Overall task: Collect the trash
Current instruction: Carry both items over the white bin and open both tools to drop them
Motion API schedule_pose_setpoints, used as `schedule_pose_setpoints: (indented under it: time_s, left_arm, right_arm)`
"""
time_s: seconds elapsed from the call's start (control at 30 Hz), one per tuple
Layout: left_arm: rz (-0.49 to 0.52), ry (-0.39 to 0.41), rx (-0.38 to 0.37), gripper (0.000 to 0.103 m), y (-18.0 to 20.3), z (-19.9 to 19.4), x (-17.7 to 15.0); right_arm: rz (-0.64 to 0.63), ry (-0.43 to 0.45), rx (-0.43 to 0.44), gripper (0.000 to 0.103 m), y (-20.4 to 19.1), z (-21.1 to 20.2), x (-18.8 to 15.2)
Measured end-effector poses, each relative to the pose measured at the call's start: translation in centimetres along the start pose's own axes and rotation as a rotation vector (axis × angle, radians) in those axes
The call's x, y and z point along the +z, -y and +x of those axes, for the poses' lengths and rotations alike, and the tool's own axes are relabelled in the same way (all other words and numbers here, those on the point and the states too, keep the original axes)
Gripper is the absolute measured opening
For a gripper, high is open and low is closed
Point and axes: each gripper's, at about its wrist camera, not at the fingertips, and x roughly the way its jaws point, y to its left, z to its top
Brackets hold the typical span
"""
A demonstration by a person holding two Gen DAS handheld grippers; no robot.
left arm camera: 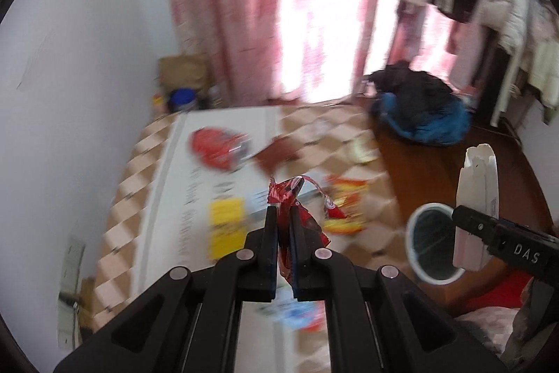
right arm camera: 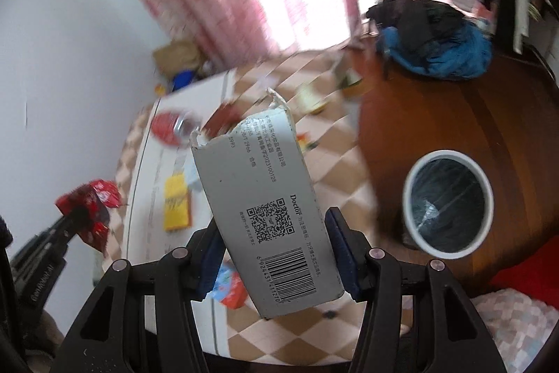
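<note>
wrapper [left arm camera: 284, 194]: red | box [right arm camera: 269, 215]: grey, black barcode | bin [right arm camera: 449, 203]: white rim | tablecloth [right arm camera: 335, 142]: tan-white checks

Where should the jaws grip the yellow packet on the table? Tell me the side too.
Judging through blur: grip the yellow packet at its near short edge, coming low from the front. It lies flat on the table, so only an edge offers purchase. Both grippers are full now.

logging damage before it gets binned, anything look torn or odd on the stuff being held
The grey carton in the right gripper has a ragged, ripped-open top edge and sits tilted between the fingers. The red wrapper in the left gripper is crumpled, a torn strip trailing off.
</note>
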Motion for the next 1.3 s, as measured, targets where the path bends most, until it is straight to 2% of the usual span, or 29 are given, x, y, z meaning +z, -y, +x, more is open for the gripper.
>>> schedule_pose_setpoints:
  time_s: [0.2,0.33,0.43,0.57,0.7,0.77,0.87,0.9,0.93,0.97,1.0,1.03,1.07,1.1,1.17,1.23,1.3]
  left_arm:
    - [0.099,-0.015,-0.141,0.003,10.3,2.6,2.9]
    - [0.147,-0.100,-0.254,0.003,17.4,7.0,3.1]
    - [0.168,-0.229,-0.346,0.004,22.1,11.6,2.6]
    - [0.198,-0.400,-0.411,0.004,26.9,18.7,1.1]
    - [0.197,-0.549,-0.441,0.004,30.2,24.7,-0.3]
    - [0.197,-0.592,-0.444,0.006,31.6,26.5,-0.8]
    - [0.204,-0.615,-0.437,0.010,33.0,28.1,-1.2]
    - [0.205,-0.619,-0.430,0.023,33.2,28.5,-1.2]
    - [0.206,-0.617,-0.413,0.049,33.3,28.8,-1.3]
    - [0.209,-0.610,-0.390,0.066,33.3,28.7,-1.4]
    - [0.208,-0.602,-0.368,0.088,33.1,28.9,-1.4]
    - [0.204,-0.596,-0.350,0.092,32.9,29.0,-1.4]
    - [0.206,-0.593,-0.327,0.093,32.0,29.4,-1.2]
    - [0.216,-0.592,-0.300,0.093,31.7,29.4,-1.3]
    - [0.251,-0.568,-0.228,0.094,31.2,29.8,-1.7]
    - [0.288,-0.537,-0.164,0.097,31.0,29.5,-2.2]
    - [0.307,-0.523,-0.134,0.100,30.8,29.5,-2.8]
  right_arm:
    - [0.127,0.051,-0.084,0.058,10.3,-3.8,2.5]
    - [0.218,0.032,-0.143,0.058,17.6,-3.2,3.0]
    - [0.304,-0.027,-0.175,0.058,23.7,-0.7,2.4]
    - [0.409,-0.129,-0.180,0.058,30.8,3.9,0.8]
    - [0.482,-0.206,-0.166,0.058,35.5,8.7,-0.4]
    - [0.489,-0.234,-0.170,0.058,37.1,10.7,-0.8]
    - [0.486,-0.270,-0.178,0.058,38.4,13.5,-0.9]
    - [0.488,-0.280,-0.175,0.059,38.8,14.3,-1.0]
    - [0.495,-0.292,-0.166,0.059,39.2,14.9,-1.1]
    - [0.513,-0.300,-0.159,0.059,39.9,15.8,-1.4]
    - [0.519,-0.309,-0.151,0.060,40.1,17.2,-0.9]
    - [0.518,-0.320,-0.149,0.061,40.4,17.9,-1.1]
    - [0.524,-0.321,-0.158,0.071,40.6,18.5,-1.1]
    - [0.522,-0.318,-0.161,0.089,40.8,18.8,-1.2]
    - [0.515,-0.326,-0.189,0.103,41.1,19.2,-1.5]
    - [0.498,-0.338,-0.246,0.103,41.3,19.5,-1.8]
    - [0.480,-0.349,-0.307,0.103,41.2,19.4,-2.4]
